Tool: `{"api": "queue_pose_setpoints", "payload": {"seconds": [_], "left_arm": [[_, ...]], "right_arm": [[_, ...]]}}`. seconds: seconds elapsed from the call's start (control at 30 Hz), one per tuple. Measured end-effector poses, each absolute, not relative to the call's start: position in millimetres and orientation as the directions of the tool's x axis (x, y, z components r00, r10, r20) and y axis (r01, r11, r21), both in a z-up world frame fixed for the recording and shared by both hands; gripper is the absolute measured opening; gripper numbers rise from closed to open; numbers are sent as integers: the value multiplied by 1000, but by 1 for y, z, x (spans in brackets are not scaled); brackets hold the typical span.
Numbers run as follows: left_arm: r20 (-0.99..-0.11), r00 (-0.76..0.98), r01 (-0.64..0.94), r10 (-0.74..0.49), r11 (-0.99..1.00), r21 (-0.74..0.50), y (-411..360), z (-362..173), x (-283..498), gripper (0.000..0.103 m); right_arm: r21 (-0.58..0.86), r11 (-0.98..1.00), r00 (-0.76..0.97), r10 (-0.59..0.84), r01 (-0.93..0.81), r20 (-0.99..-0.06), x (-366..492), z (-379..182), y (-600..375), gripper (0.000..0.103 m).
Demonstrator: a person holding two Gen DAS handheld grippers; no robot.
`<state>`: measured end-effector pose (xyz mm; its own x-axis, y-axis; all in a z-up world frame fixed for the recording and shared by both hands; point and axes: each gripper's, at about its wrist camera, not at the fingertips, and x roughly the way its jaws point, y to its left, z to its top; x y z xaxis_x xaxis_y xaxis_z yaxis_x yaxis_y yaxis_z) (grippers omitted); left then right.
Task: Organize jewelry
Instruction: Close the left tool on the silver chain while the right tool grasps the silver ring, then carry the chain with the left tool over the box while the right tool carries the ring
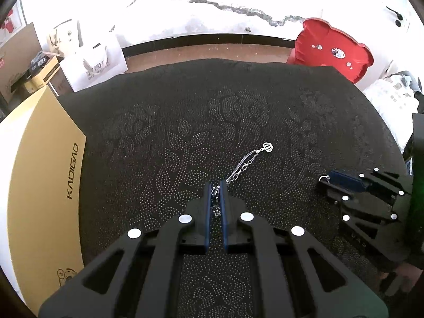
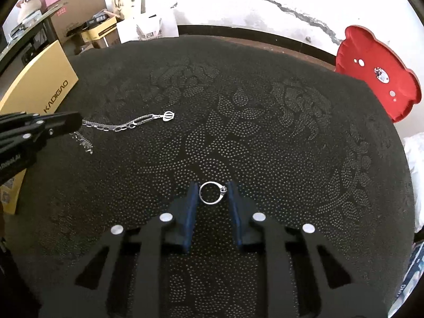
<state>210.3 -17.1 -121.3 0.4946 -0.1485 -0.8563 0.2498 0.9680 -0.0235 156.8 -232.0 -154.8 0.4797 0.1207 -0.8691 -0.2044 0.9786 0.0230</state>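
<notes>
Black, dotted cloth with a raised floral pattern covers the desk (image 2: 265, 137), and its nubbly weave is the main hazard, since fine links could snag on it. At the left edge lies a flat tan cardboard box (image 1: 45, 175), smooth and stiff. Just right of it, the left claw (image 1: 216, 194) is clamped on one end of a thin silver chain (image 1: 242, 167), whose free length trails far-right across the cloth to a small crown-shaped charm (image 1: 268, 147); lifted fast, the slack chain may swing, catch, or slip through the blue pads. Further right, the right claw (image 2: 214, 193) stands narrowly apart around a slim silver ring (image 2: 212, 193) lying flat, pads beside the band and seemingly just touching. Hard, round metal on soft rubber could squirt out or tip sideways as the squeeze tightens. Beyond the far right corner leans a glossy red bear-shaped tray (image 2: 376, 74).
</notes>
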Motion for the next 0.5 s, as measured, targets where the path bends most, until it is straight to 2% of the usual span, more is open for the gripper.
{"api": "queue_pose_setpoints", "payload": {"seconds": [0.5], "left_arm": [[-855, 490, 248, -167, 968, -47, -14, -108, 201, 6]], "right_arm": [[51, 974, 475, 152, -219, -867, 148, -133, -216, 22]]}}
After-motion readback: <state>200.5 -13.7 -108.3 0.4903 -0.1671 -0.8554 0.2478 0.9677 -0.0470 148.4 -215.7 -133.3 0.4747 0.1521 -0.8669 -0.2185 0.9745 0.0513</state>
